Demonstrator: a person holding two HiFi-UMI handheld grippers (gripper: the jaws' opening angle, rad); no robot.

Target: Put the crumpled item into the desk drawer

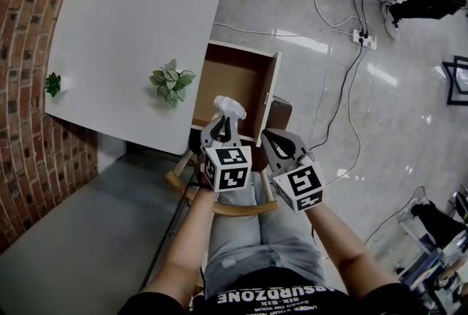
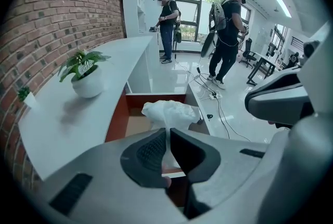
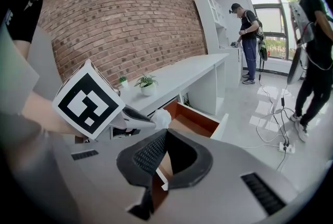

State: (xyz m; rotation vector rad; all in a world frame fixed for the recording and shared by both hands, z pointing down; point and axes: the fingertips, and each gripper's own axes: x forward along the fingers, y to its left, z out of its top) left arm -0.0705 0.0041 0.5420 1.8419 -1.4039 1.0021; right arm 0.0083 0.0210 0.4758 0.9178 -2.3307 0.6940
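Note:
A crumpled white item (image 1: 229, 107) is pinched in my left gripper (image 1: 221, 123), whose jaws are shut on its lower part; the bulk of it (image 2: 169, 113) sticks out past the fingertips. It hangs over the near end of the open wooden desk drawer (image 1: 234, 80), which is pulled out from the white desk (image 1: 131, 28). My right gripper (image 1: 272, 137) is just to the right of the left one, shut, with nothing between its jaws (image 3: 166, 132). In the right gripper view the item (image 3: 161, 118) shows in front of the drawer (image 3: 192, 119).
A potted plant (image 1: 172, 81) stands on the desk next to the drawer, and a smaller plant (image 1: 53, 83) by the brick wall. A chair (image 1: 279, 113) sits right of the drawer. Cables and a power strip (image 1: 363, 38) lie on the floor. Two people (image 2: 223, 36) stand beyond.

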